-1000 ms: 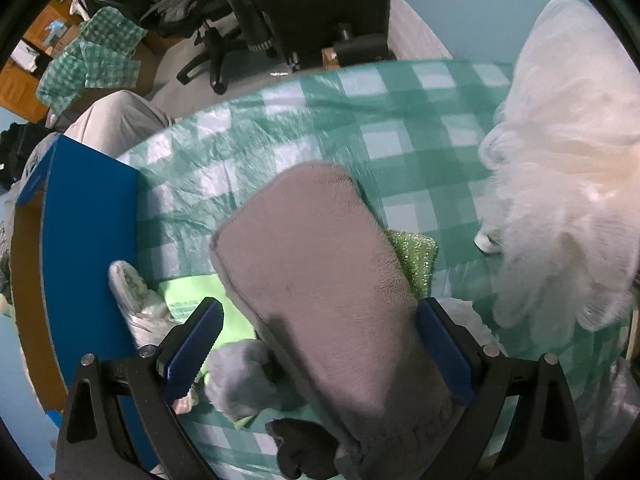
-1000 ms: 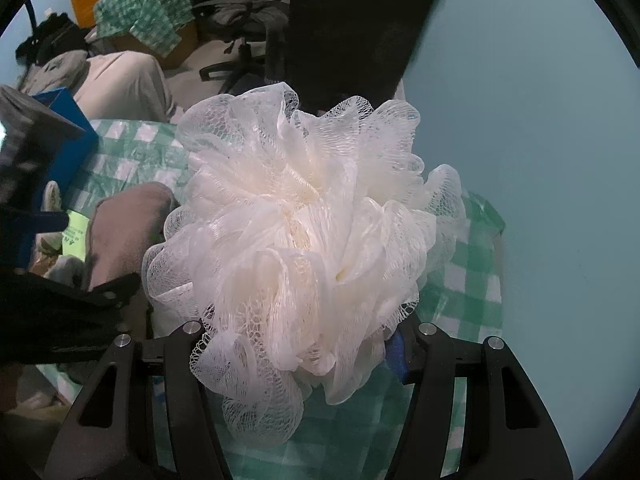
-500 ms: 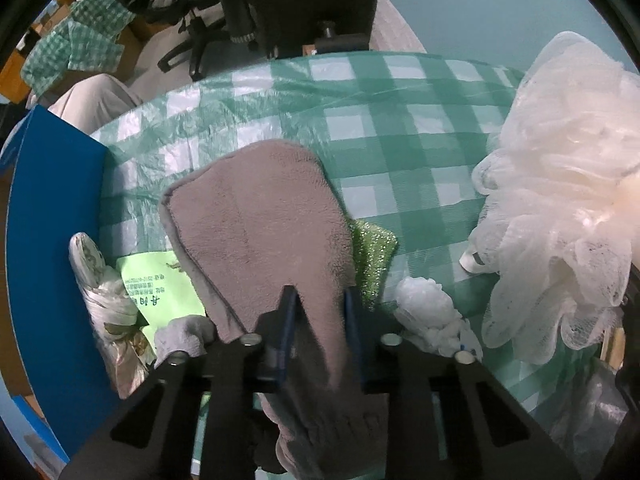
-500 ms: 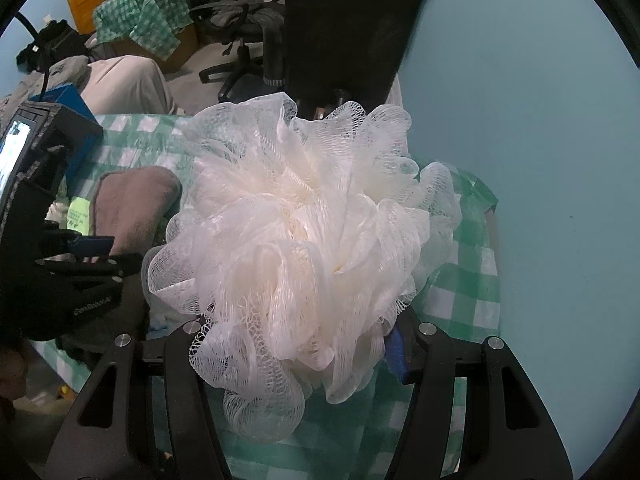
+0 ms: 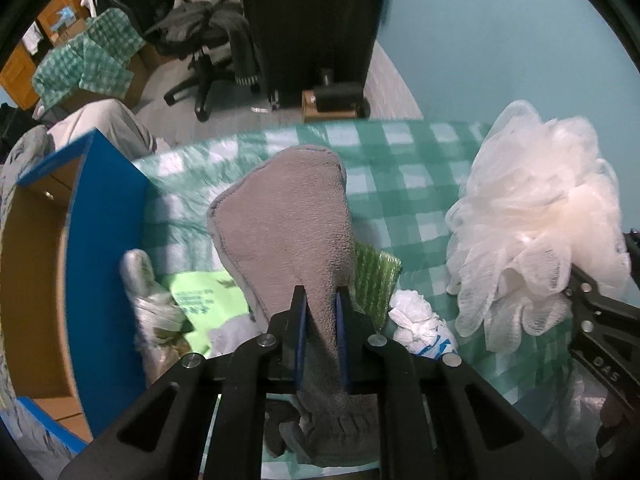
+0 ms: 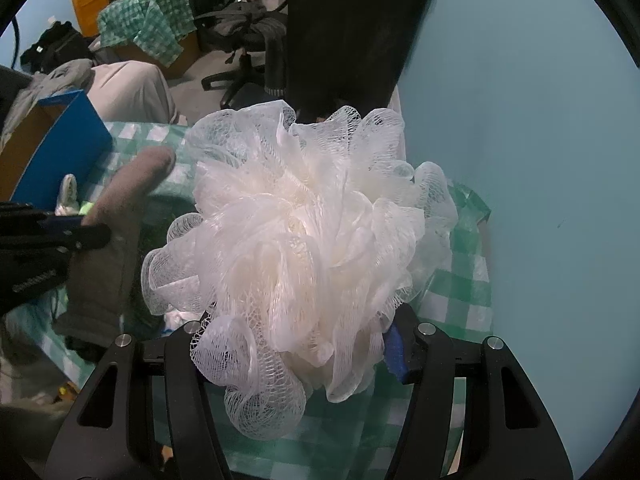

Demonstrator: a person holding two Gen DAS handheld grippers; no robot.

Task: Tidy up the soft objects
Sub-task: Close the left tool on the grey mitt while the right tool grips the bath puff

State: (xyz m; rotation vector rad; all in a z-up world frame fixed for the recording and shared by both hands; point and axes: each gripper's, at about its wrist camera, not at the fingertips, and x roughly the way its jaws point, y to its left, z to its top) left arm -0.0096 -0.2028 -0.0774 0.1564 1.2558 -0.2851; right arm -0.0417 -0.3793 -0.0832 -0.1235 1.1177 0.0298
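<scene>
My left gripper [image 5: 321,300] is shut on a grey fleece mitt [image 5: 286,216] and holds it raised above the green checked table [image 5: 404,184]; the mitt also shows in the right wrist view [image 6: 120,216]. My right gripper [image 6: 296,332] is shut on a white mesh bath pouf [image 6: 304,240], held above the table's right side; the pouf also shows at the right of the left wrist view [image 5: 536,232]. Under the mitt lie a green scrub sponge [image 5: 374,276], a crumpled white wrapper [image 5: 420,320] and a light green packet [image 5: 200,292].
An open blue cardboard box [image 5: 100,248] stands at the table's left edge. A grey-white bundle [image 5: 148,292] lies against it. A teal wall [image 6: 540,120] is on the right. Office chairs [image 5: 200,44] and a dark cabinet [image 5: 316,20] stand beyond the table.
My left gripper closed on the grey mitt and lifted it off the pile. The right gripper kept holding the pouf and rose slightly.
</scene>
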